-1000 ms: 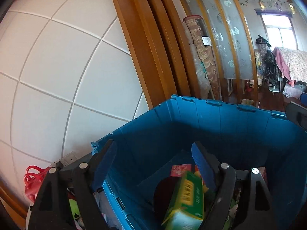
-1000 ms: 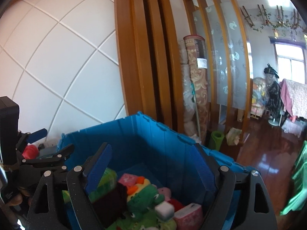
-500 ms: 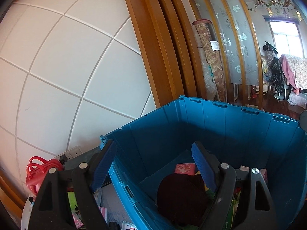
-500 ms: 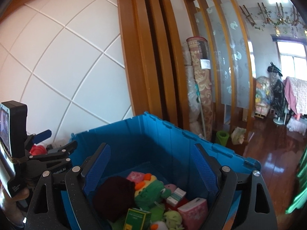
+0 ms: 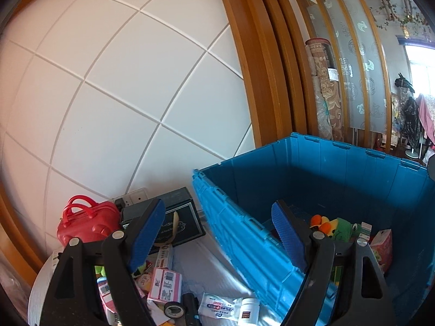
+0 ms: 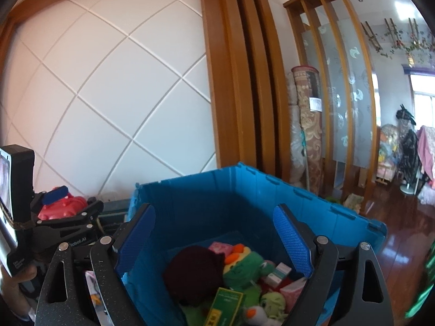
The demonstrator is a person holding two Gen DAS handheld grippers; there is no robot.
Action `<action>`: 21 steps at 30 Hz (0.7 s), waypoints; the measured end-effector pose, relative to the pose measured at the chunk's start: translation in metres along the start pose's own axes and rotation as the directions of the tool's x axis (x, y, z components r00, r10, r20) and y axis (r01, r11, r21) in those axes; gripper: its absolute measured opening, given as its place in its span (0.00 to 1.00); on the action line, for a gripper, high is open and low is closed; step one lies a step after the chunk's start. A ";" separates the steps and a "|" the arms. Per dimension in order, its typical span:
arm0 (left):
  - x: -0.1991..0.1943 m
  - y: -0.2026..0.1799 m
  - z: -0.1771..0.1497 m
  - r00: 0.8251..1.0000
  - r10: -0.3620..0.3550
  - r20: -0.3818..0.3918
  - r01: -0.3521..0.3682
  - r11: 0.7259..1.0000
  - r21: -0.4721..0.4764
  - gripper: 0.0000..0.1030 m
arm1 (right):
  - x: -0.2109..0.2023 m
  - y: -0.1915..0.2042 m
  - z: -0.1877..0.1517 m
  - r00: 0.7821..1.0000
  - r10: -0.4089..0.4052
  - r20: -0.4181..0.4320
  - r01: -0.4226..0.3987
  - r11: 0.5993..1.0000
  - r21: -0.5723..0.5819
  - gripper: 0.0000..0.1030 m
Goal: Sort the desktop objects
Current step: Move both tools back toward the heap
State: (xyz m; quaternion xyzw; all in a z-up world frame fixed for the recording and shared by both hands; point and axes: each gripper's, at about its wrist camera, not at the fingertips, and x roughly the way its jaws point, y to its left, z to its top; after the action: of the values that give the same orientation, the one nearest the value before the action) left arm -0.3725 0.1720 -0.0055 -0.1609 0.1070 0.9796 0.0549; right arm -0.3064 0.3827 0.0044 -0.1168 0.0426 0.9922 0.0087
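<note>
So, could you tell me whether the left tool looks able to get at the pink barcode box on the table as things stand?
Probably yes: the left tool is open and empty, and the pink barcode box lies uncovered beside the blue bin, just below it.

Daylight from a window (image 6: 424,87) at the far right lights both views brightly, with glare on the wooden floor (image 6: 394,233). Fisheye bending curves the wall lines, corners go black, and the blue crate (image 5: 339,179) interior lies shadowed.
</note>
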 end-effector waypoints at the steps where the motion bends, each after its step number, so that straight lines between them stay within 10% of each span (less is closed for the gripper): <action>1: -0.003 0.012 -0.004 1.000 0.015 0.000 -0.015 1.000 -0.009 0.78 | -0.001 0.010 -0.001 1.000 0.009 0.001 -0.009 1.000 -0.010 0.87; 21: -0.071 0.234 -0.148 0.957 0.266 -0.117 -0.275 0.959 -0.063 0.78 | -0.009 0.226 -0.073 0.958 0.262 -0.119 -0.273 0.958 -0.089 0.91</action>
State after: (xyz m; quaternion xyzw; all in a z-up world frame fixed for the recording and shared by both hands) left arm -0.2939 -0.0935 -0.0741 -0.1994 0.0922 0.9712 -0.0920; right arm -0.2871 0.1512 -0.0458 -0.1625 0.0068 0.9775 -0.1341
